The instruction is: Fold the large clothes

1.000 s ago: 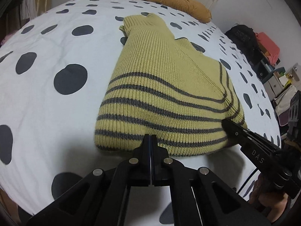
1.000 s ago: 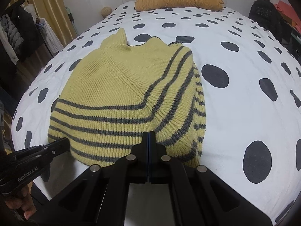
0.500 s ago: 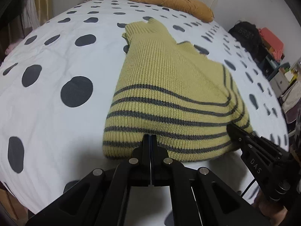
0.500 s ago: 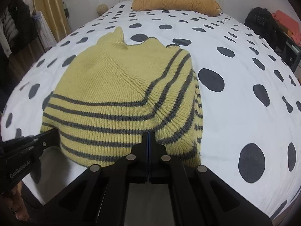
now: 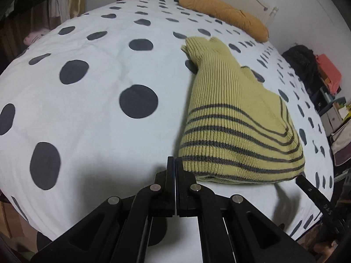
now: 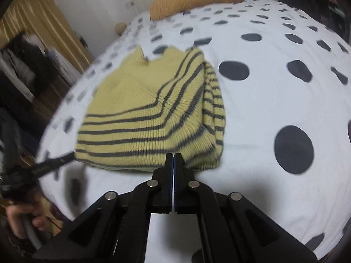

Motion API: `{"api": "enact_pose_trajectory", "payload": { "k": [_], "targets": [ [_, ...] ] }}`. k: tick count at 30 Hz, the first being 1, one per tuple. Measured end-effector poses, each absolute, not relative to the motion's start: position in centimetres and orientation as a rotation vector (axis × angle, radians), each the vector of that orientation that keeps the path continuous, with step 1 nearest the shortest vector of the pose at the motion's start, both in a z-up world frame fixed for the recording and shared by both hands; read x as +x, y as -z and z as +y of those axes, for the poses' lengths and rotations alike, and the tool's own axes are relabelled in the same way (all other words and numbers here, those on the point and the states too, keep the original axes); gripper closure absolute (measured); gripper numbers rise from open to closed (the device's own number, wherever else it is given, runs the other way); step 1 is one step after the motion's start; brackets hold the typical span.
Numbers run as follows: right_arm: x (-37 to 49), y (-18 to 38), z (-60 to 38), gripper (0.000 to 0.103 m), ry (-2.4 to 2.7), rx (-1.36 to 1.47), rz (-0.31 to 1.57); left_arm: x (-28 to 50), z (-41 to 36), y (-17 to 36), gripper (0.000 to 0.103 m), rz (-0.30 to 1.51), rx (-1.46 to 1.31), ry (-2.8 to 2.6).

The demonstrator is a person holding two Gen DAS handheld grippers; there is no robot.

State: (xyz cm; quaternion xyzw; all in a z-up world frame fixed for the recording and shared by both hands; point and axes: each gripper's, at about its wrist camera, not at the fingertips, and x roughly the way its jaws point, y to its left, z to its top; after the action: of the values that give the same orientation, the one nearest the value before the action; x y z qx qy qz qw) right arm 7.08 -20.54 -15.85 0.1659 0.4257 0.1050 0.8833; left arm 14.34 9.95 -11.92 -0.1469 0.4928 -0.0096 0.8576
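Note:
A folded yellow knit sweater [image 5: 230, 120] with grey stripes lies flat on the polka-dot bed [image 5: 87, 109]. My left gripper [image 5: 175, 160] is shut and empty, its tips just off the near left corner of the hem. In the right wrist view the sweater [image 6: 153, 109] sits straight ahead. My right gripper [image 6: 173, 156] hovers at the near hem with a thin slit between its fingers. Its jaws are opening and nothing is between them. The right gripper [image 5: 307, 184] pokes in by the hem's right corner, and the left gripper [image 6: 54, 164] shows blurred by the left corner.
An orange bolster pillow [image 5: 223, 13] lies at the head of the bed. A black bag [image 5: 300, 59] and boxes stand off the bed's right side. Hanging clothes [image 6: 22, 70] and yellow curtains are on the left. A hand [image 6: 26, 219] grips the left handle.
Both grippers have drawn back from the sweater's hem and apart, the left one swinging left so the sweater sits to its right. The right wrist view has rolled and blurred.

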Motion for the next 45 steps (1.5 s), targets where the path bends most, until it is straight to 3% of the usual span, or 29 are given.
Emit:
{"api": "enact_pose_trajectory", "payload": {
  "k": [3,6,11,13,14,15,17,18,19,26,45],
  "targets": [
    [5.7,15.8,-23.4,0.076,-0.168,0.456,0.864,13.4,10.3,11.0,0.102,1.002,-0.318,0.035],
    [6.3,16.7,-23.3,0.076,-0.237,0.537,0.901,13.3,8.4,11.0,0.102,1.008,-0.291,0.098],
    [8.7,18.6,-20.5,0.076,-0.089,0.331,0.978,14.4,6.2,13.7,0.102,1.072,-0.191,0.070],
    [9.3,19.7,-21.1,0.076,-0.063,0.380,1.023,14.4,6.2,14.1,0.101,1.100,-0.182,0.065],
    [9.0,19.3,-21.1,0.076,-0.056,0.390,1.018,14.3,6.2,14.2,0.092,1.103,-0.166,0.051],
    [8.5,18.5,-20.8,0.075,-0.044,0.362,1.004,14.1,6.2,14.1,0.067,1.101,-0.157,0.037],
    [7.6,16.8,-19.5,0.053,-0.019,0.283,0.972,13.7,6.3,13.2,0.031,1.080,-0.168,0.007],
    [7.2,16.0,-18.7,0.030,-0.006,0.249,0.960,13.4,6.3,12.7,0.027,1.063,-0.173,0.004],
    [6.7,15.1,-17.8,0.025,0.003,0.214,0.940,13.0,6.0,11.8,0.027,1.037,-0.169,0.010],
    [5.7,11.6,-13.0,0.024,0.048,0.039,0.880,11.6,4.5,8.1,0.020,0.959,-0.096,0.012],
    [4.2,11.1,-12.9,0.024,0.108,0.058,0.914,10.4,5.2,8.0,0.019,0.991,-0.132,0.000]
  ]
}}
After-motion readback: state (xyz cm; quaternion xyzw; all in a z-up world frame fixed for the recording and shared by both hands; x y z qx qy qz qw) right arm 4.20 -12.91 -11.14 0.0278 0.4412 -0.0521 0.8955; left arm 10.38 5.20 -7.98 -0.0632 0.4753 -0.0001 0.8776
